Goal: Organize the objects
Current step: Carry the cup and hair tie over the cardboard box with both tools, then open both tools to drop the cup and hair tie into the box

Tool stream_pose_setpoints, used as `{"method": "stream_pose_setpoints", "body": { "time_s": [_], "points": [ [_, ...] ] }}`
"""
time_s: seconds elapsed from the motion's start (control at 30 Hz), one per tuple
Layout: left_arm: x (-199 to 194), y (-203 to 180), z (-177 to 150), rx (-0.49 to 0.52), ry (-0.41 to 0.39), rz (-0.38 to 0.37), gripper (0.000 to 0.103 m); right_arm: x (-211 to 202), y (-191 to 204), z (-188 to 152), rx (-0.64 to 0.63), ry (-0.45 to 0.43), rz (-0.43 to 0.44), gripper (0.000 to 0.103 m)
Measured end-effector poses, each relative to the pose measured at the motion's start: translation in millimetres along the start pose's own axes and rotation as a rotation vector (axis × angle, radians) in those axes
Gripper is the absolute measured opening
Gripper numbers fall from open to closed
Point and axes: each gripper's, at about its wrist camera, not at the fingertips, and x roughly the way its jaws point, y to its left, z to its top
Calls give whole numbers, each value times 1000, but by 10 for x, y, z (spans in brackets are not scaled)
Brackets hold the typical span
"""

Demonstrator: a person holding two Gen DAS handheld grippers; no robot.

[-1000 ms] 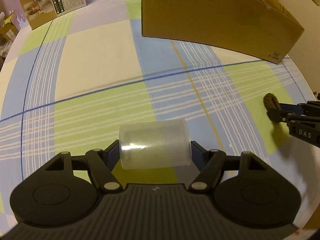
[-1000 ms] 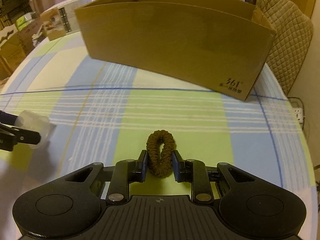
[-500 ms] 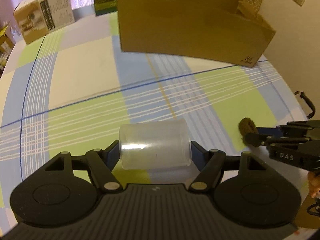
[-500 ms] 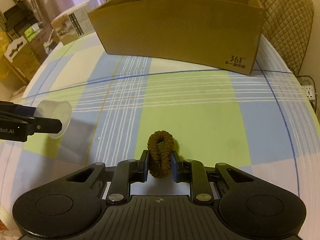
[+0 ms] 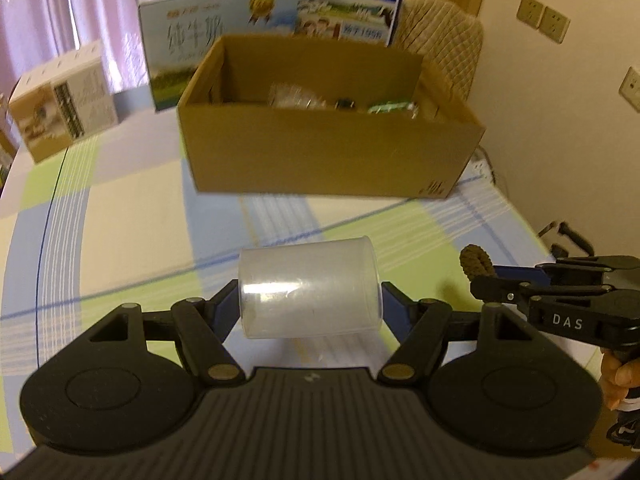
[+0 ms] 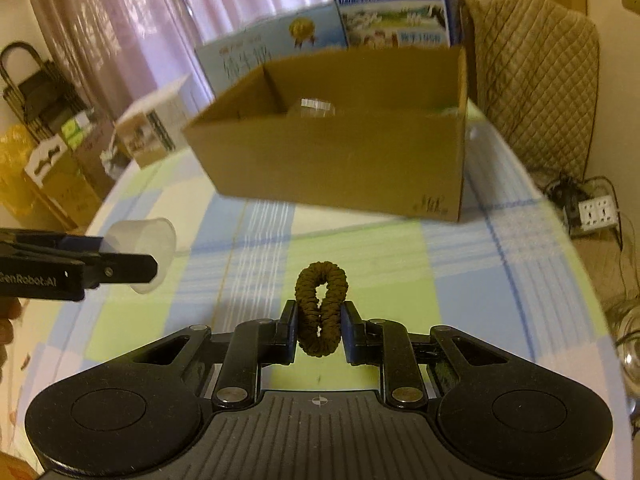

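Both my grippers were loaded: the left gripper [image 5: 310, 300] clamped a translucent cup [image 5: 309, 289] sideways between its pads, and the right gripper [image 6: 320, 330] pinched one brown hair tie [image 6: 321, 307], squeezed into an upright loop.

By size, I counted one table with a checked cloth [image 5: 120, 208] across the lower half of each frame, then one open cardboard box [image 5: 328, 152] at upper centre. Two blue-and-white milk cartons [image 5: 180, 56] stood behind that box. One smaller printed box [image 5: 60, 100] sat at the left edge of the left wrist view.

The cup was one frosted plastic cylinder, empty, lying across the centre of the left wrist view and clear of the cloth. In the right wrist view it showed at the left edge. The hair tie was a dark, ribbed fabric ring at lower centre of the right wrist view, and at the right edge of the left wrist view.

Inside the cardboard box I saw a clear plastic piece [image 5: 294, 96], something green [image 5: 390, 107] and a small dark item, all too blurred to name.
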Motion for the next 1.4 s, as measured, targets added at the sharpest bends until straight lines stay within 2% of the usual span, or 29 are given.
{"method": "stream_pose_setpoints", "body": {
  "time_s": [0.37, 0.73, 1.4],
  "points": [
    [4, -210, 486, 28, -86, 0, 70, -240, -246, 575, 6, -131, 12, 19],
    [233, -296, 1122, 57, -155, 20, 70, -31, -472, 1160, -1, -177, 3, 19],
    [1386, -358, 1862, 115, -44, 23, 70, 893, -867, 1848, 2, -100, -37, 19]
  ]
}}
